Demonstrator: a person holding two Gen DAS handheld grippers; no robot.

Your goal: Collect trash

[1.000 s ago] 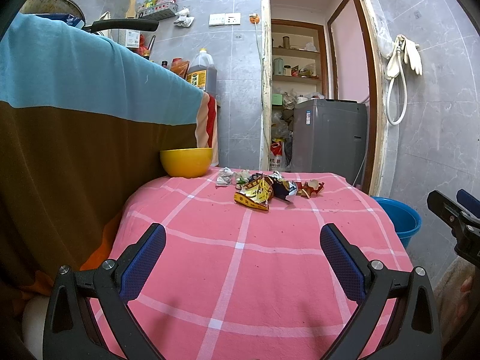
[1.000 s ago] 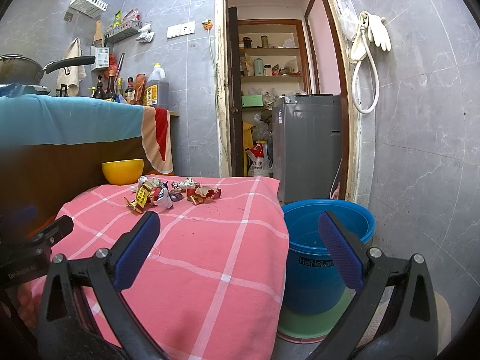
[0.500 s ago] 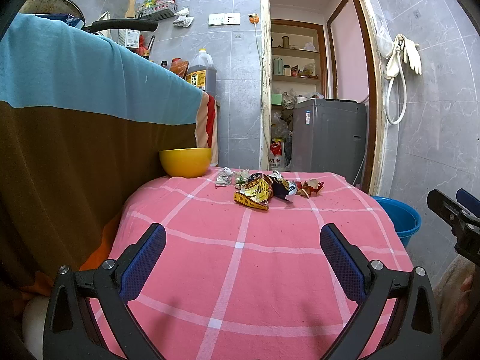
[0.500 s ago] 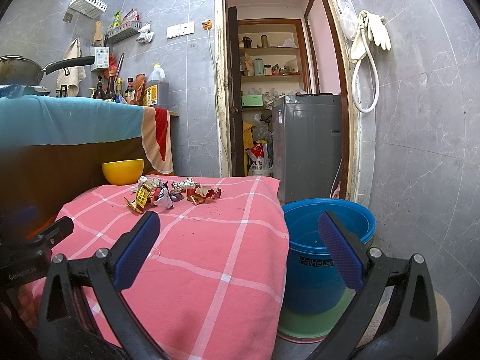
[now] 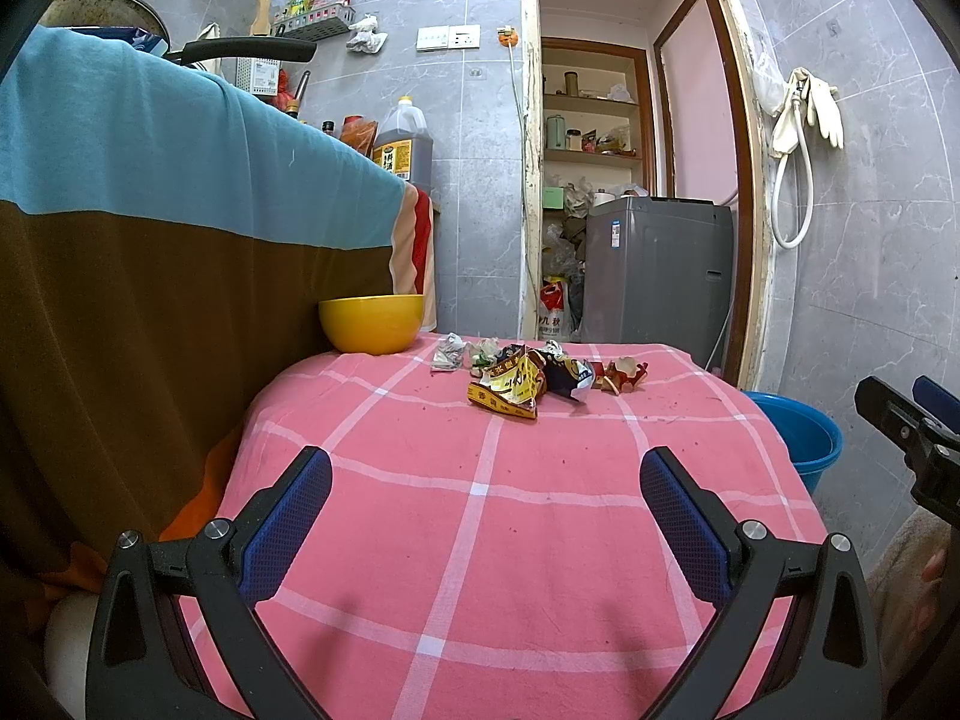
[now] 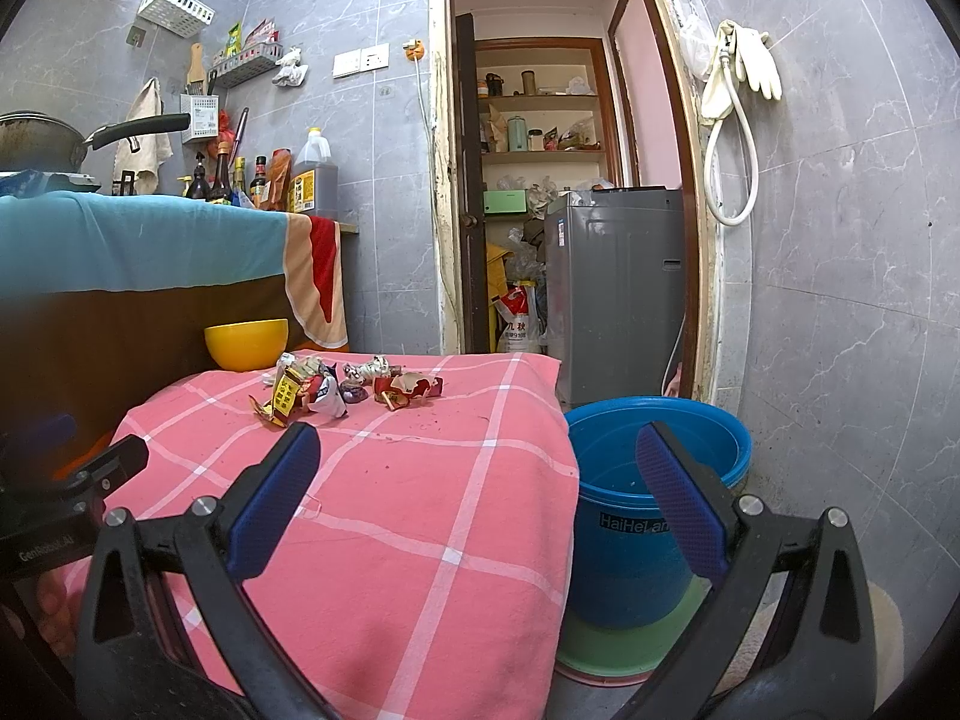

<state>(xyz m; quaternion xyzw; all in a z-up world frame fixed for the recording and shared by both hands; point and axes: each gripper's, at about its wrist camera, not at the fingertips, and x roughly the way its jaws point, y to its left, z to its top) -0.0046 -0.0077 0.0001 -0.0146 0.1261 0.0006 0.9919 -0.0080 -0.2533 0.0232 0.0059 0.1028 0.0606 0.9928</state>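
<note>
Pink checked tablecloth [image 5: 480, 540] bears crumpled wrappers [image 5: 510, 387] in a grey-tiled room; both grippers' fingers [image 5: 288, 516] spread apart, empty.

We see yellow bowl [image 5: 371, 323] on pink checked tablecloth [image 5: 480, 540], beside brown-and-teal drape [image 5: 150, 228]. Oil jug [image 5: 403, 147] stands above on counter. Grey washing machine [image 6: 615, 294] fills doorway; white rubber gloves [image 6: 744, 63] hang on tiled wall.

Blue bucket [image 5: 798, 438] partly hidden behind pink tablecloth [image 5: 480, 510]; wrapper [image 5: 510, 387] print too small to read.
</note>
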